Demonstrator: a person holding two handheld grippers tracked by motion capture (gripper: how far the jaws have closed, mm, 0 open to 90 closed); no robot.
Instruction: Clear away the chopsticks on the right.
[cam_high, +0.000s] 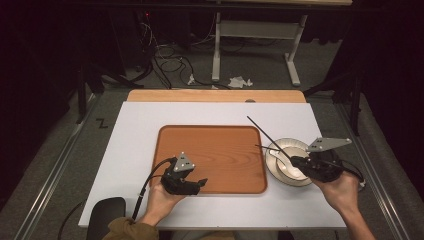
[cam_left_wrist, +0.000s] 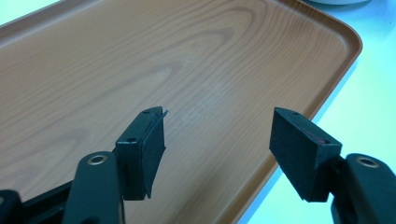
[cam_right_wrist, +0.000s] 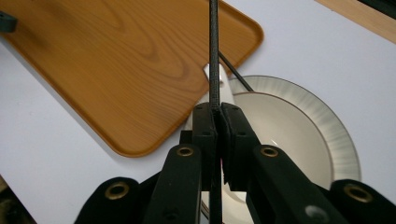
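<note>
The right gripper (cam_right_wrist: 218, 116) has its jaws pressed together on a thin black chopstick (cam_right_wrist: 214, 51), pinching it near one end above the white round ceramic plate (cam_high: 274, 150) that sits just right of the rectangular orange-brown wooden tray (cam_high: 215, 145). The step in hand looks like lifting the chopstick off the plate — probably to carry it over to the tray, which would call for a level swing left without letting the stick twist in the grip. The left gripper (cam_left_wrist: 217, 140) hangs with jaws spread wide and holding nothing over the tray's near right corner. The high view shows a white spoon (cam_high: 286, 161) in the plate and the stick's full slant; the right gripper view shows a second dark stick (cam_right_wrist: 236, 72) lying behind the gripped one — and the tight pinch itself.
</note>
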